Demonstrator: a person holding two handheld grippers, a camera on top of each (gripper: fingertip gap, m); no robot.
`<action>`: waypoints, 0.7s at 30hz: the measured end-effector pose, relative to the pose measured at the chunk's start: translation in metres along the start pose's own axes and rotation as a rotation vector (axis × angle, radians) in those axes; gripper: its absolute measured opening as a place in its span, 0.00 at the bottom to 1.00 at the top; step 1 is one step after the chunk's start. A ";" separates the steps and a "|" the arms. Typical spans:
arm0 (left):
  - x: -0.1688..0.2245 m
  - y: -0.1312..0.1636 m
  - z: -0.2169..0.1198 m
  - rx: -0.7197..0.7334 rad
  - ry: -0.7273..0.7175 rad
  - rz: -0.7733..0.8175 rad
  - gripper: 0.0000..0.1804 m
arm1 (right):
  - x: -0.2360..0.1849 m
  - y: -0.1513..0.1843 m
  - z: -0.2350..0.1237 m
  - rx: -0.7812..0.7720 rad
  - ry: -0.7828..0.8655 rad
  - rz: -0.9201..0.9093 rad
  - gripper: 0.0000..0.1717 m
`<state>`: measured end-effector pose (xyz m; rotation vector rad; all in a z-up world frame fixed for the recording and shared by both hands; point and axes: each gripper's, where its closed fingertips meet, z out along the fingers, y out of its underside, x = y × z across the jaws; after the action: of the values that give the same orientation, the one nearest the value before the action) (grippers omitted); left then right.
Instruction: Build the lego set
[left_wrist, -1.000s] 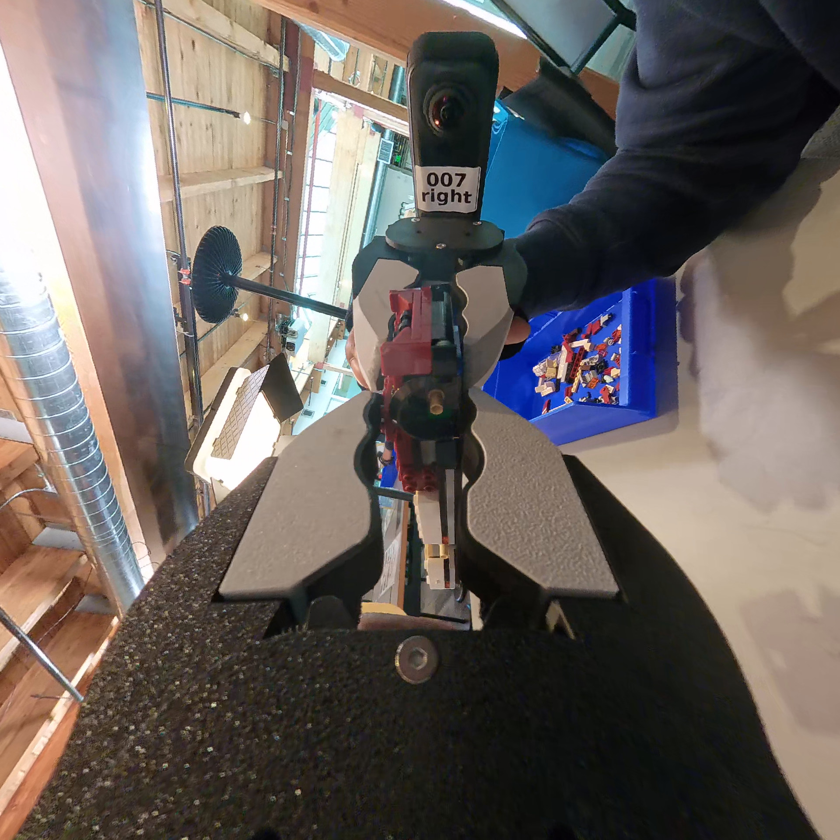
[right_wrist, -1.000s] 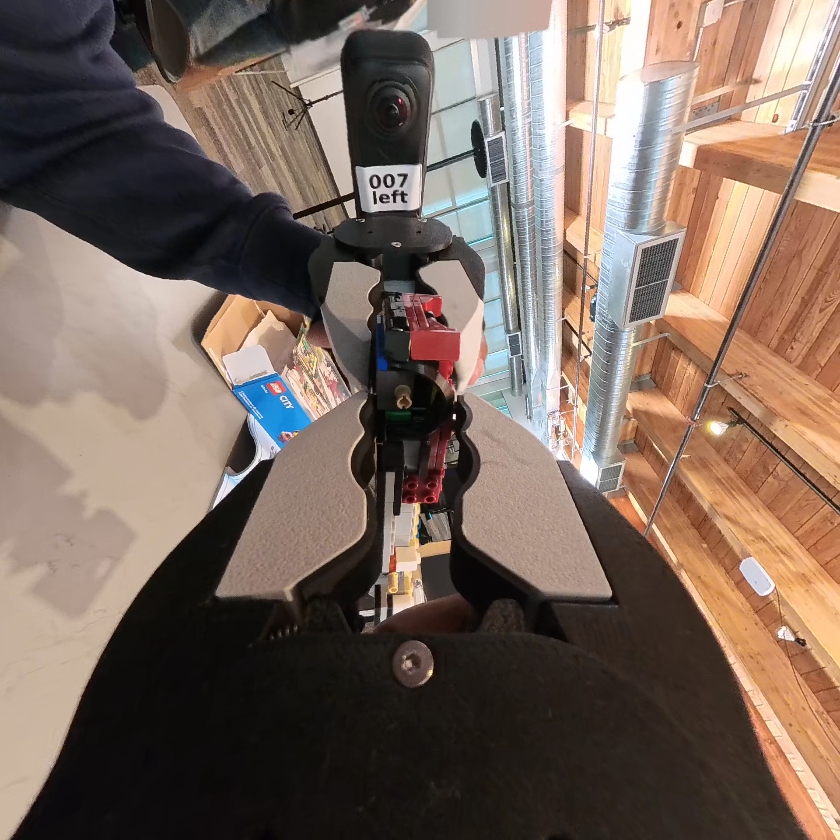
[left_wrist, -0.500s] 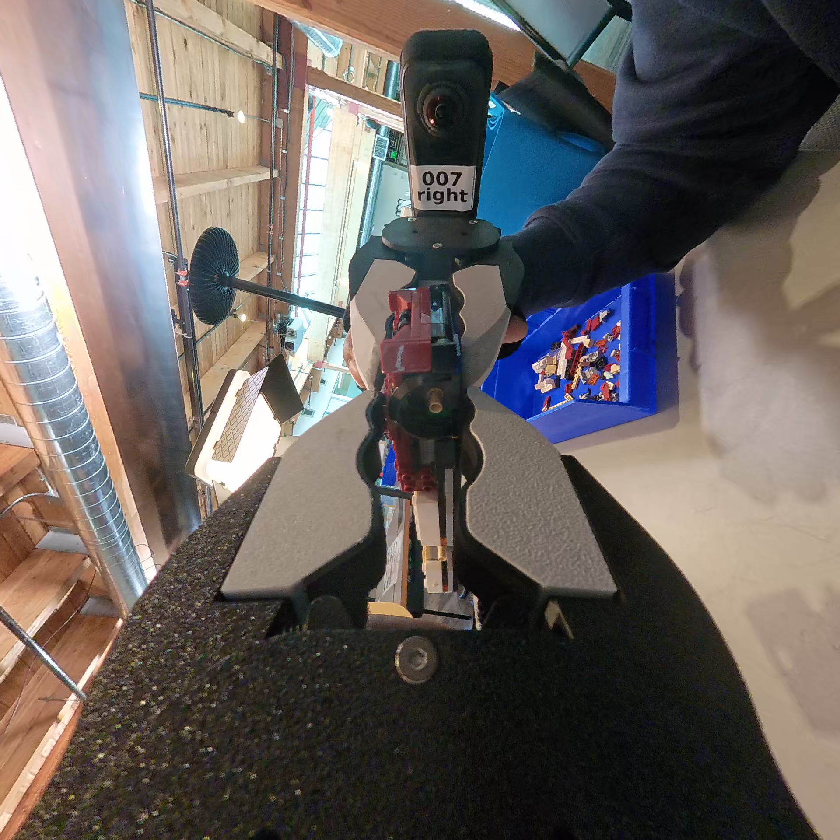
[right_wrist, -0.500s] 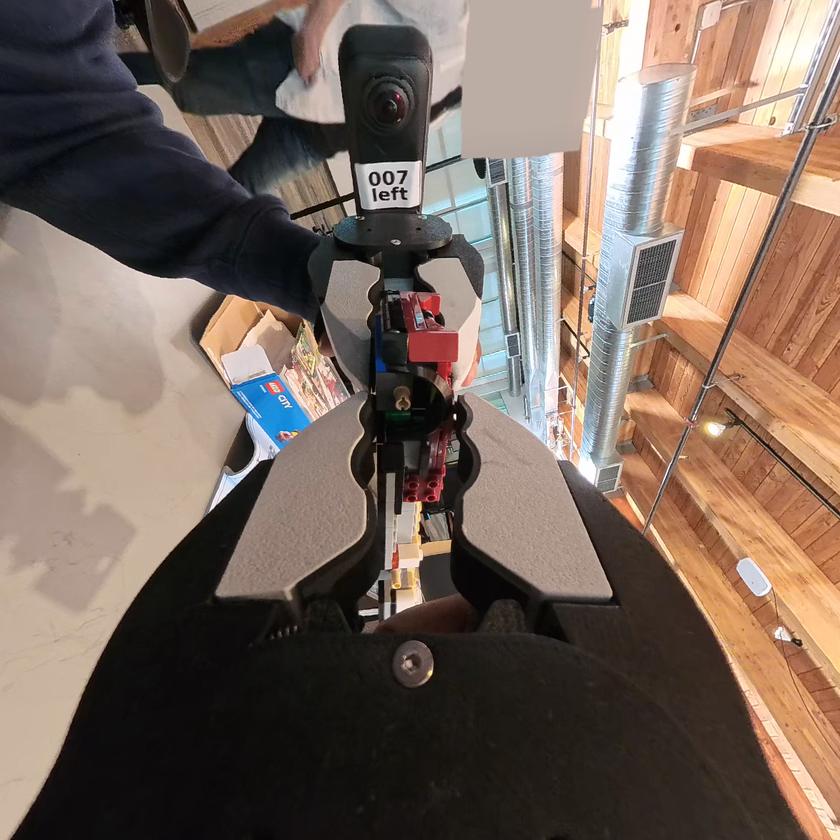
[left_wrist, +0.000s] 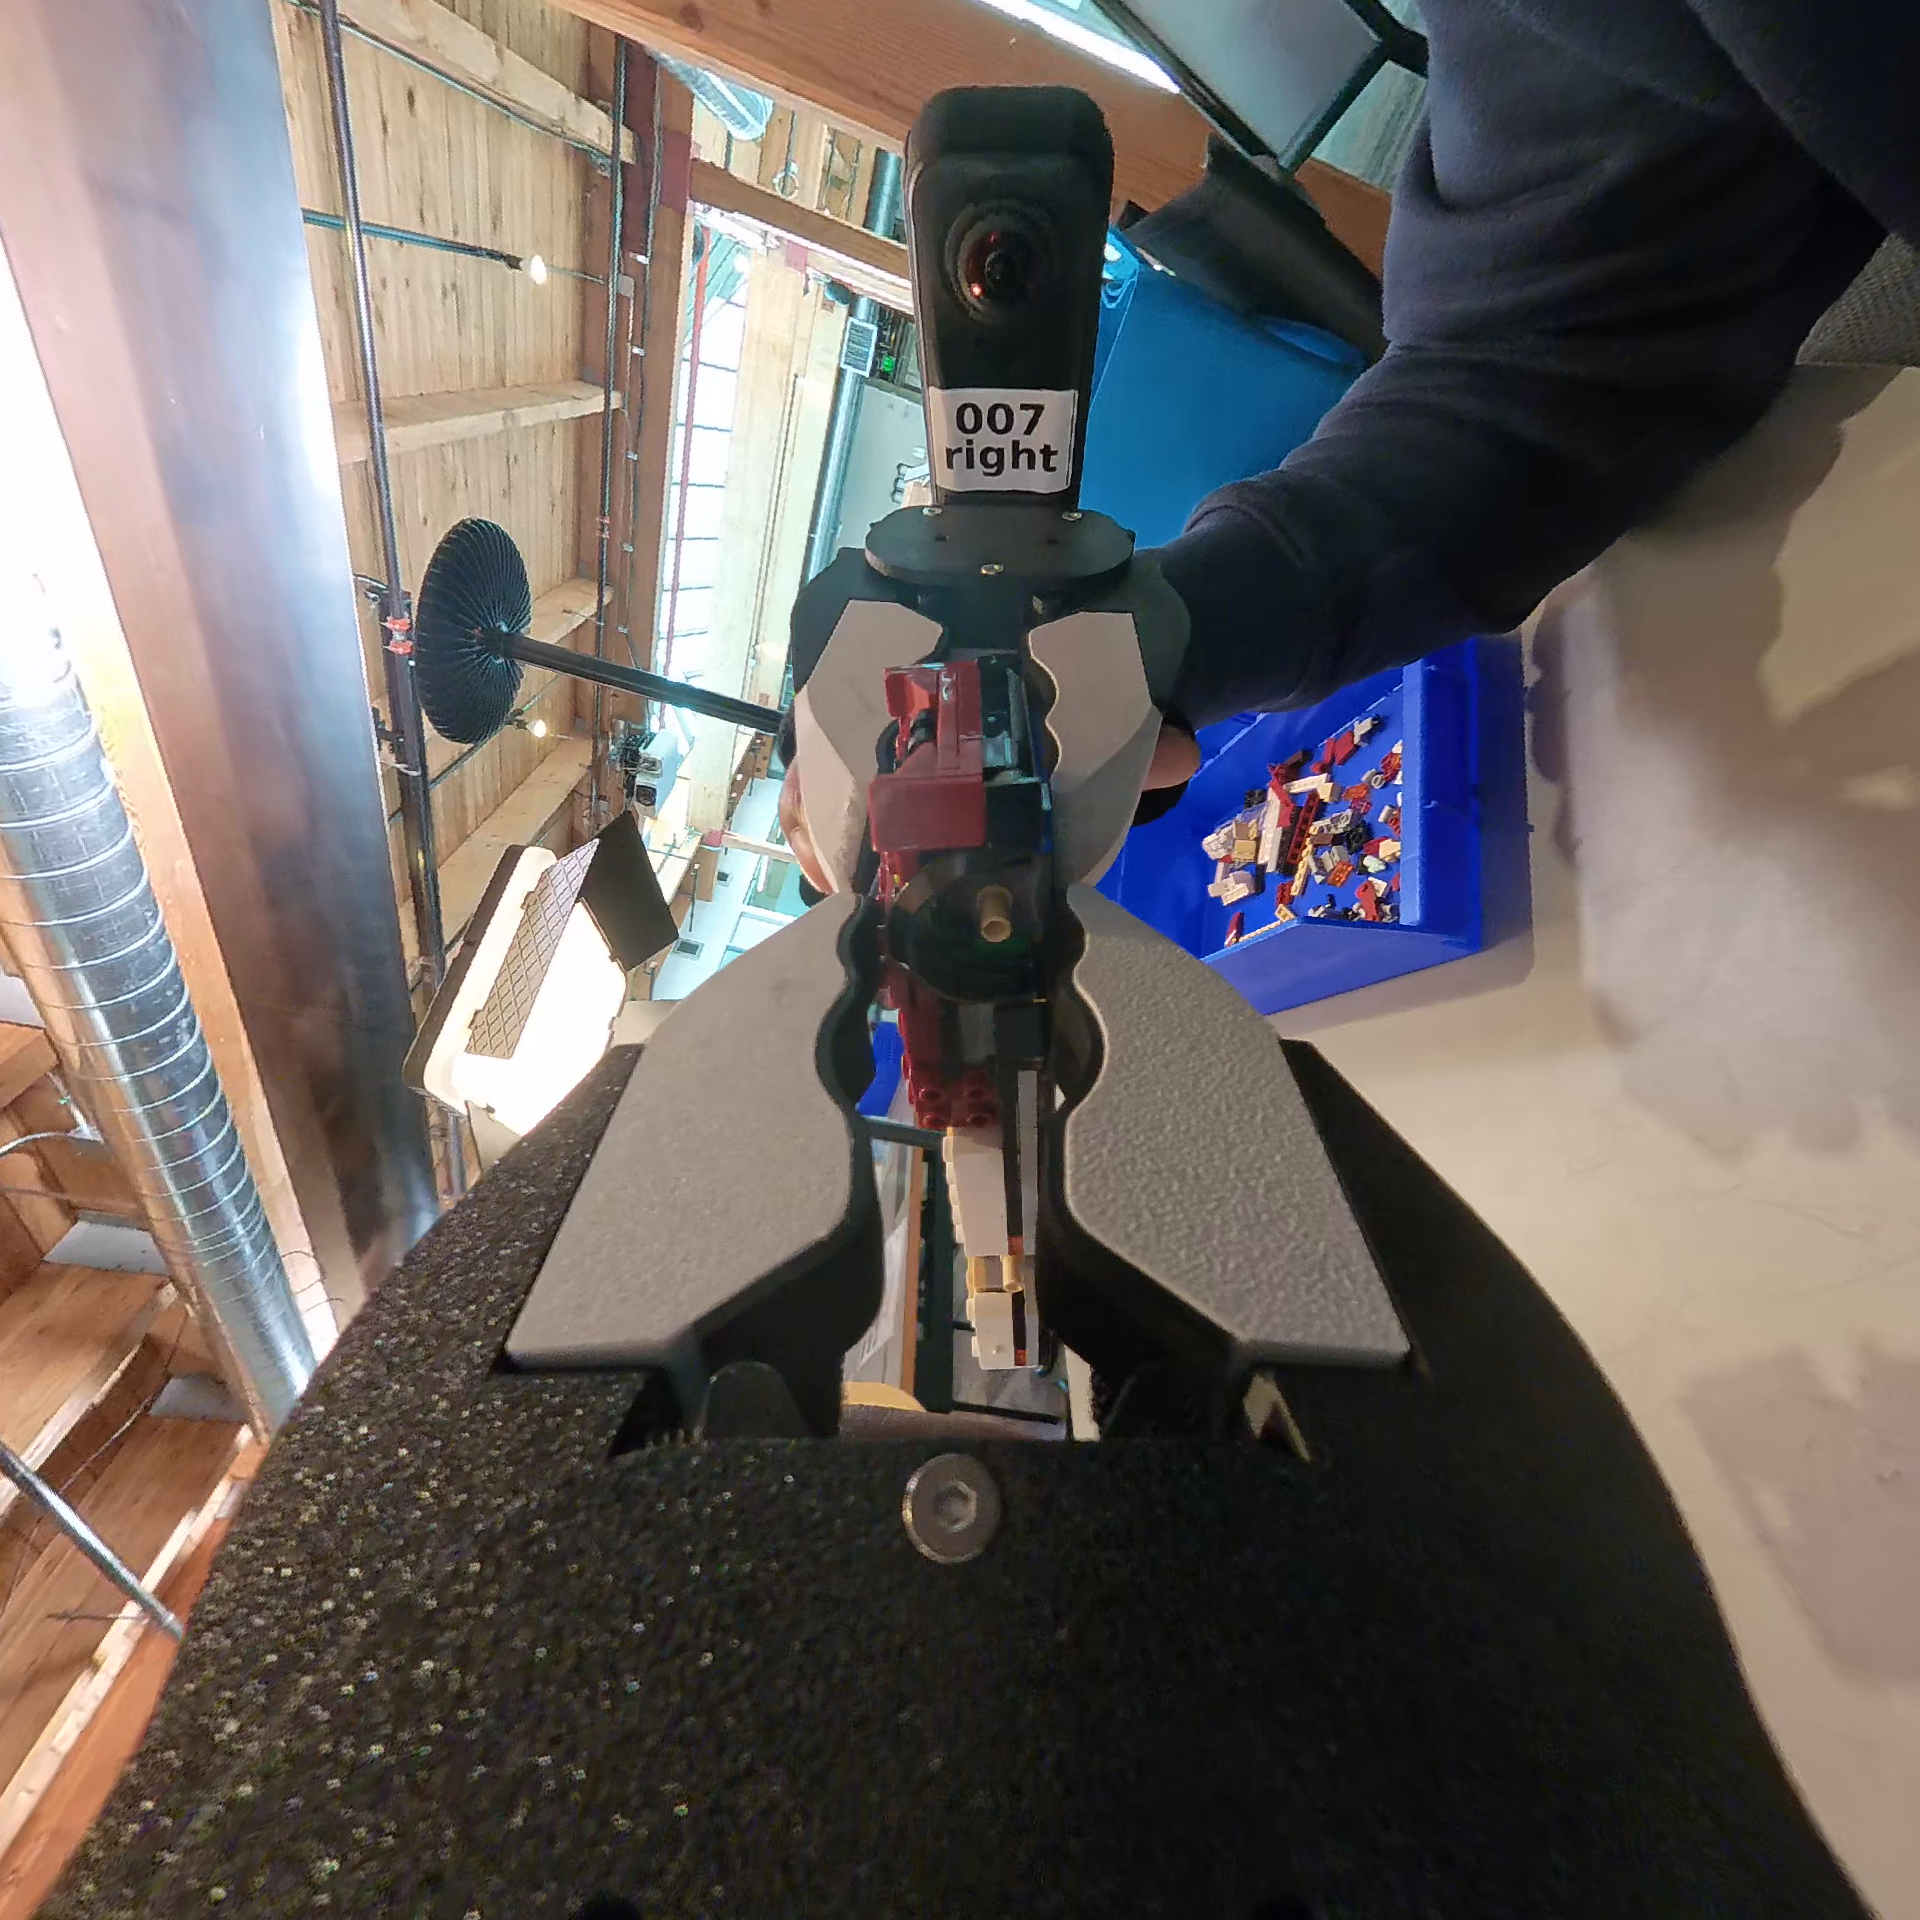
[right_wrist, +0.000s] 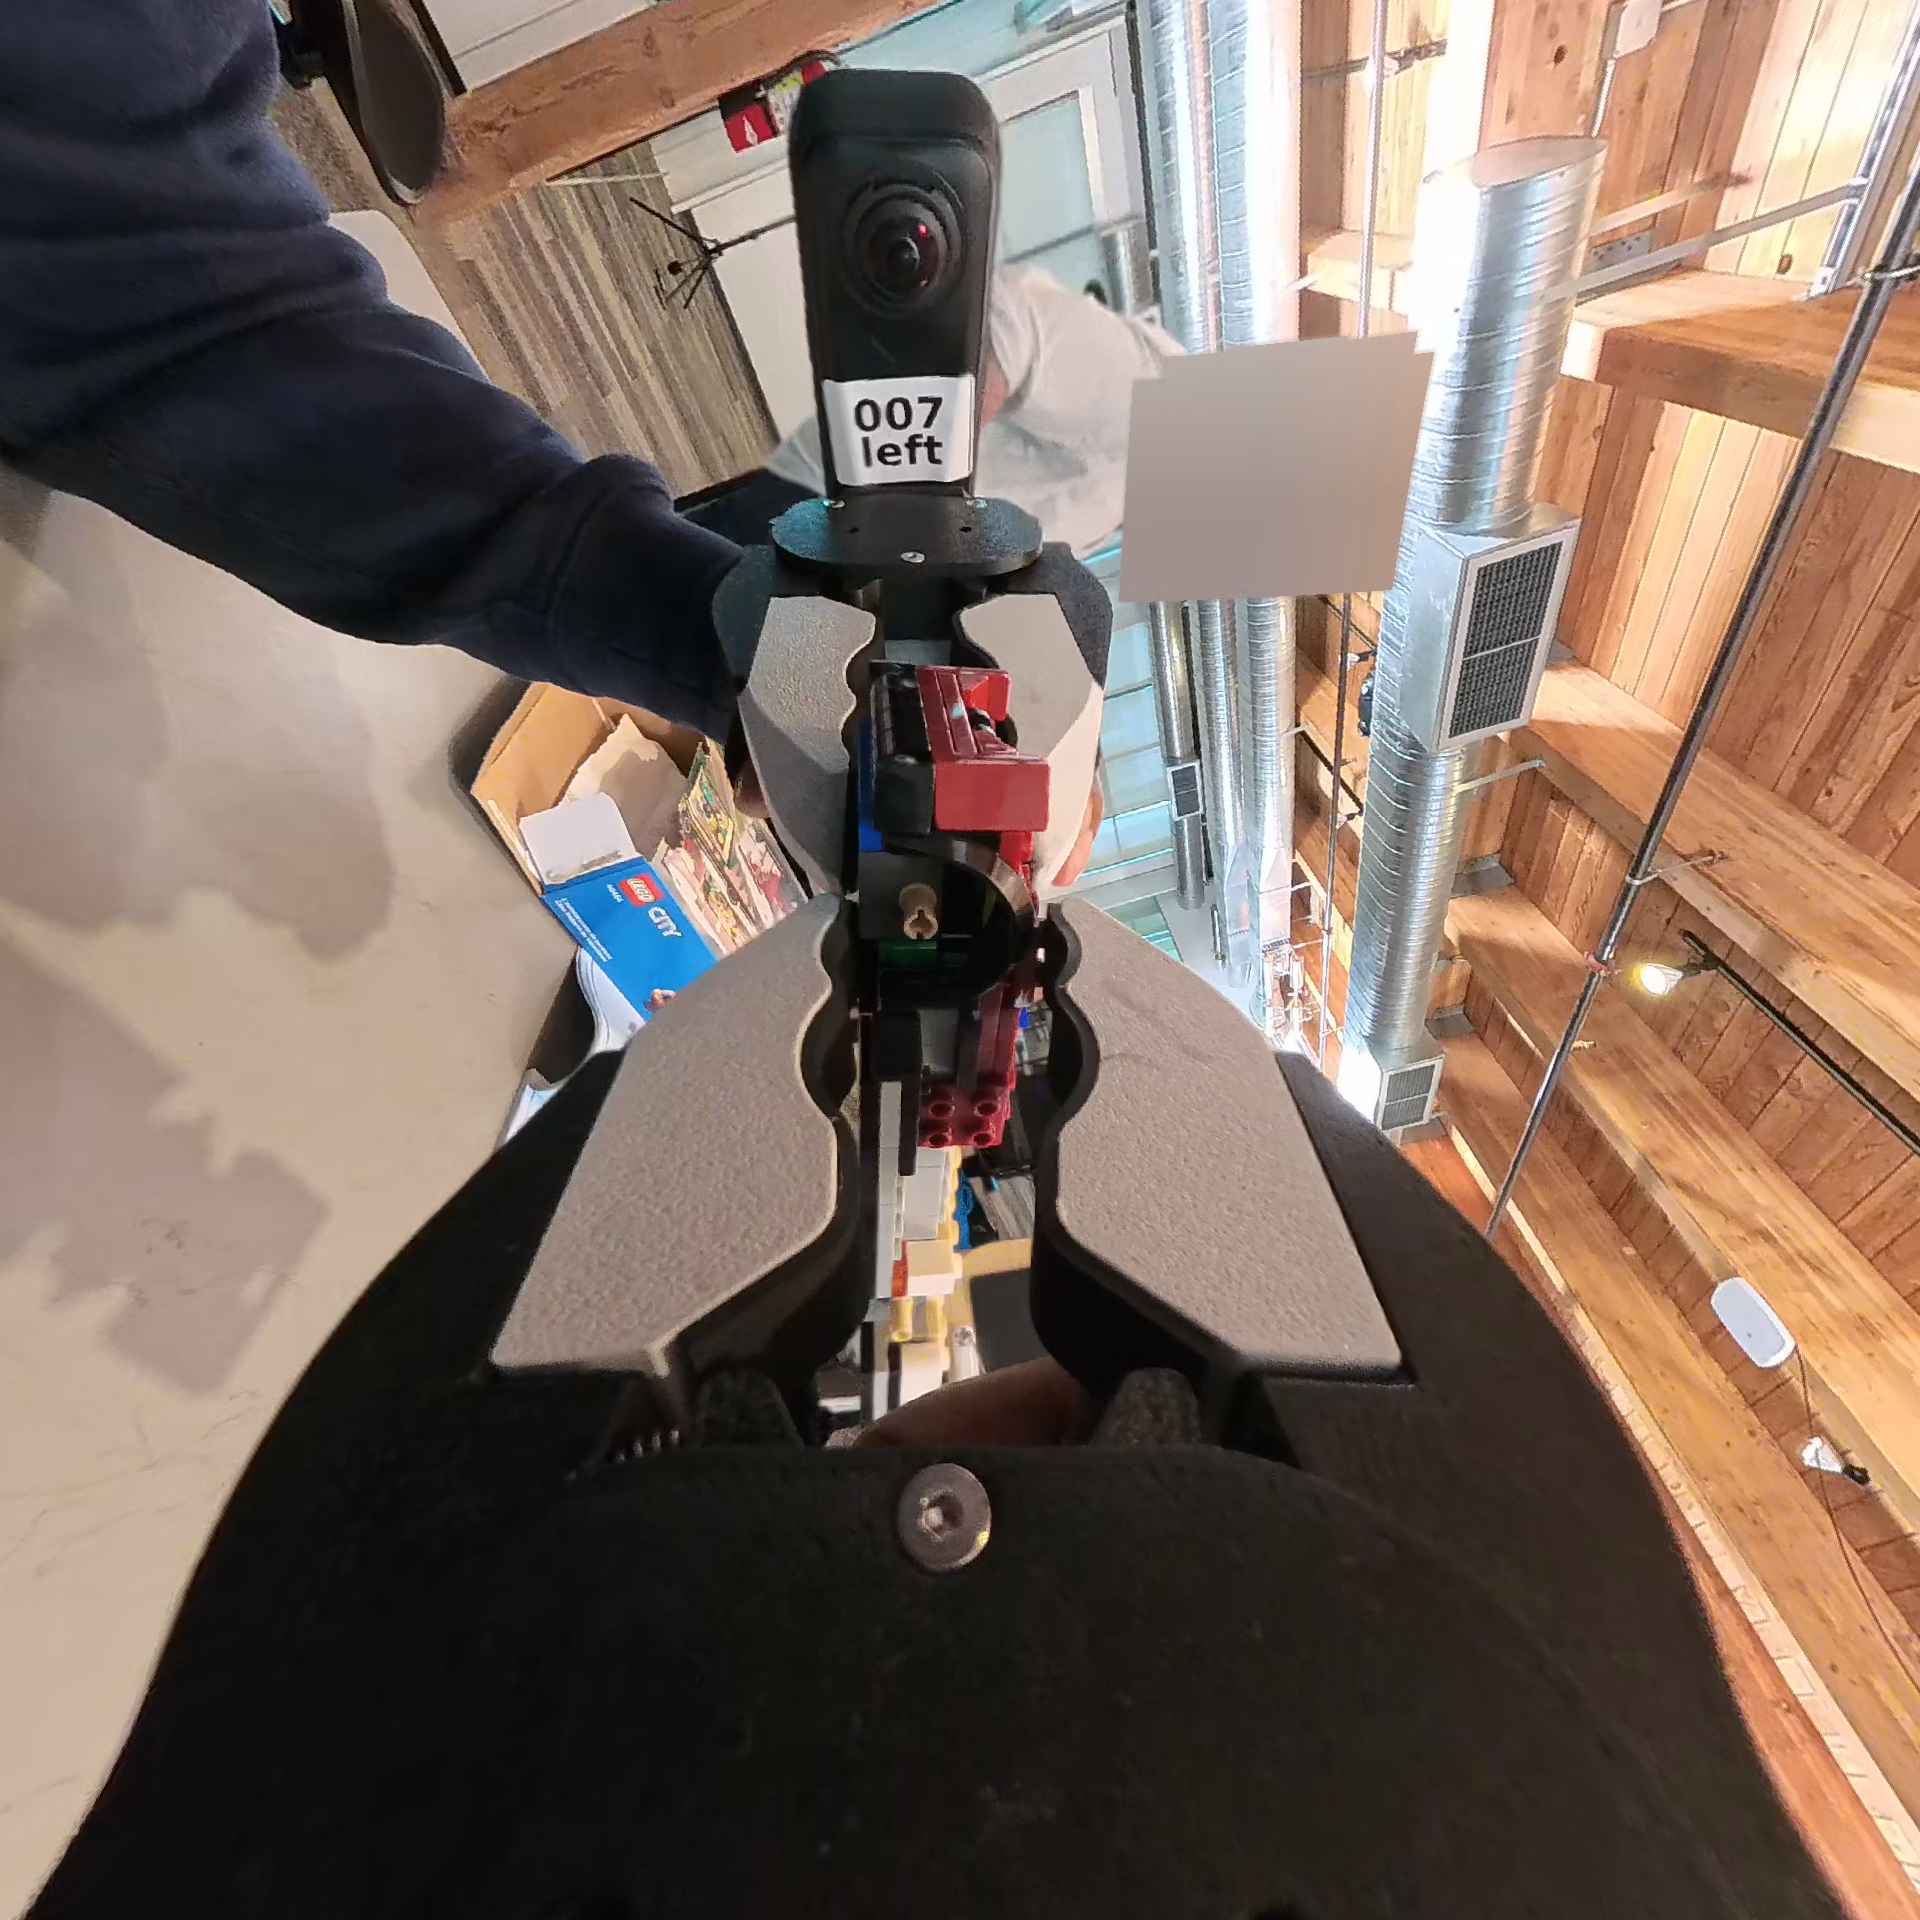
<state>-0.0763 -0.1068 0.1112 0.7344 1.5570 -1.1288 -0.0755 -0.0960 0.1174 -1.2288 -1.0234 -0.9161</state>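
A brick model of dark red, black and white pieces (left_wrist: 930, 800) with a tan axle pin at its middle hangs in the air between my two grippers, which face each other. In the left wrist view my left gripper (left_wrist: 961, 925) is shut on the near end of it. My right gripper (left_wrist: 961, 842) grips the far end just beyond. The right wrist view shows the same from the other side: my right gripper (right_wrist: 945, 914) is shut on the model (right_wrist: 987, 795) and the left gripper (right_wrist: 925, 842) holds the opposite end. A dark blue sleeve (right_wrist: 312, 468) runs to each far gripper.
A blue bin (left_wrist: 1455, 935) with several loose bricks stands on the pale table (left_wrist: 1558, 1299). A cardboard box with a blue toy carton (right_wrist: 623, 935) lies beside the table. A person in a white top (right_wrist: 1060, 364) is behind. Metal ducts (right_wrist: 1455, 623) and wooden beams lie beyond. Left and right tips are no more than a few centimetres apart.
My left gripper's pads have closed slightly tighter on the model. Both grippers and the model have barely shifted. A person in white has moved across the background of the right wrist view.
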 end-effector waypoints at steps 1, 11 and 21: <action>-0.002 0.000 0.001 -0.002 -0.007 0.008 0.17 | 0.001 0.001 0.000 -0.003 0.004 -0.002 0.20; -0.002 0.006 0.007 -0.017 -0.037 0.036 0.17 | 0.002 -0.001 -0.003 0.007 -0.004 0.034 0.22; 0.003 0.008 0.009 -0.049 -0.034 0.075 0.17 | 0.005 0.011 -0.007 -0.015 -0.017 0.086 0.25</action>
<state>-0.0661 -0.1126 0.1059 0.7309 1.5109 -1.0403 -0.0627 -0.1016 0.1185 -1.2854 -0.9715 -0.8497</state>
